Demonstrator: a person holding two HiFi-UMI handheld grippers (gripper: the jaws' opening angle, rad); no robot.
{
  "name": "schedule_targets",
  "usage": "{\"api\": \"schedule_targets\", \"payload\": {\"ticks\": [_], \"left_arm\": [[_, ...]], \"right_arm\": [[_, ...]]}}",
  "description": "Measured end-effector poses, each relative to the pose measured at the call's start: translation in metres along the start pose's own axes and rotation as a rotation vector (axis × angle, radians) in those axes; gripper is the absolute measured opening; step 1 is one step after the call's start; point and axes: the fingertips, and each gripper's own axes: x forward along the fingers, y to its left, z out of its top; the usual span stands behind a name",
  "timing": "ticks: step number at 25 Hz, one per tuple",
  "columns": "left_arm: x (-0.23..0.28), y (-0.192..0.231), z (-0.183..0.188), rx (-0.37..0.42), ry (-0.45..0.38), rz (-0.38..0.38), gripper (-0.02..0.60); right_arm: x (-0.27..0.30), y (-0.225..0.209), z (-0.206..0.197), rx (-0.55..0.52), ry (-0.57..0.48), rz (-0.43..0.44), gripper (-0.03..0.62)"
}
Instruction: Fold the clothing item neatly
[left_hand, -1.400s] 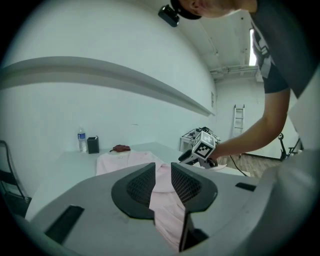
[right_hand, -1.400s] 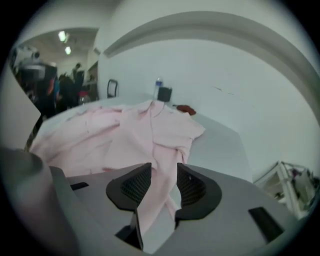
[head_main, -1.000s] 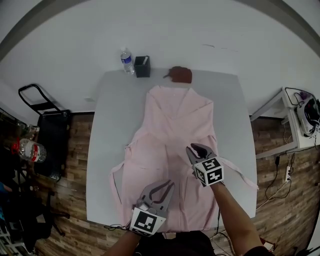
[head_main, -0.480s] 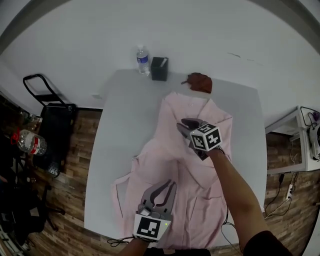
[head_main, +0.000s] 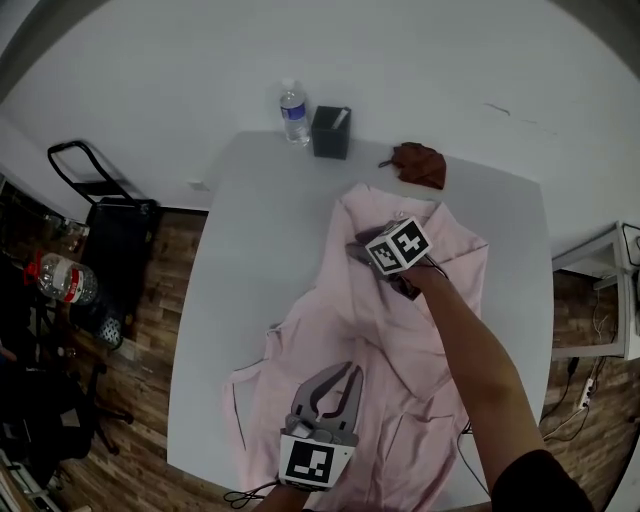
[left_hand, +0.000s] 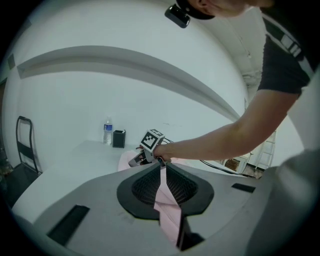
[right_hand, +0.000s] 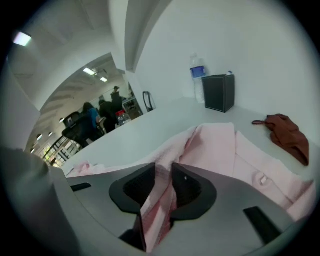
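A pink shirt (head_main: 400, 330) lies spread on the white table (head_main: 250, 230), collar toward the far edge. My left gripper (head_main: 345, 372) hovers over the shirt's near left part. It is shut on a thin strip of the pink fabric (left_hand: 167, 205), which runs up between its jaws. My right gripper (head_main: 362, 248) is up at the collar end, carrying a folded bunch of the shirt (right_hand: 155, 200). Its jaws have just been opening, but the fabric still fills the gap and touches both pads. The right gripper (left_hand: 136, 161) also shows in the left gripper view.
At the table's far edge stand a water bottle (head_main: 292, 112) and a black box (head_main: 331, 132), with a crumpled brown cloth (head_main: 420, 165) beside the collar. A black cart (head_main: 100, 230) stands on the floor to the left. A small side table (head_main: 600, 290) is at right.
My right gripper has travelled from the shirt's lower right up to the collar area, drawing fabric over with it. The left gripper shifted slightly, keeping its hold.
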Motion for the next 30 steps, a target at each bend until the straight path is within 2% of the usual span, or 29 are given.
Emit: {"api": "schedule_targets", "payload": {"ticks": [2,5,8,11,12,13,14,17,19,21,24,27,30], "left_arm": [[-0.003,0.006,-0.006,-0.007,0.009,0.017,0.038],[-0.009,0.014,-0.012,-0.02,0.013,0.044,0.038],[-0.017,0.023,-0.017,-0.03,0.013,0.07,0.038],[-0.026,0.029,-0.024,-0.048,0.018,0.093,0.038],[-0.029,0.029,-0.027,-0.056,0.024,0.098,0.038],[-0.032,0.03,-0.03,-0.061,0.029,0.1,0.038],[-0.035,0.029,-0.031,-0.063,0.032,0.099,0.038],[-0.048,0.02,-0.027,-0.052,0.024,0.071,0.038],[-0.062,0.01,-0.022,-0.023,0.003,0.023,0.038],[-0.084,0.001,-0.021,0.003,-0.017,-0.03,0.038],[-0.116,-0.005,-0.024,-0.019,-0.007,-0.084,0.038],[-0.138,-0.014,-0.024,0.016,-0.005,-0.158,0.038],[-0.166,-0.026,-0.031,0.066,0.014,-0.232,0.038]], "right_arm": [[0.01,0.007,0.012,-0.056,0.017,0.017,0.032],[0.026,0.022,0.045,-0.092,-0.048,0.057,0.025],[0.046,0.022,0.073,-0.127,-0.11,0.038,0.025],[0.071,0.013,0.066,-0.197,-0.052,-0.026,0.026],[0.075,0.011,0.062,-0.228,-0.038,-0.05,0.058],[0.074,0.01,0.063,-0.24,-0.051,-0.071,0.118],[0.066,0.008,0.068,-0.224,-0.089,-0.093,0.15],[0.004,0.006,0.073,-0.087,-0.23,-0.165,0.158],[-0.048,0.024,0.049,-0.04,-0.277,-0.188,0.156],[-0.102,0.064,0.017,0.012,-0.34,-0.16,0.15],[-0.176,0.133,-0.023,0.107,-0.453,-0.125,0.122],[-0.228,0.198,-0.052,0.164,-0.523,-0.134,0.114],[-0.265,0.258,-0.096,0.212,-0.535,-0.179,0.097]]}}
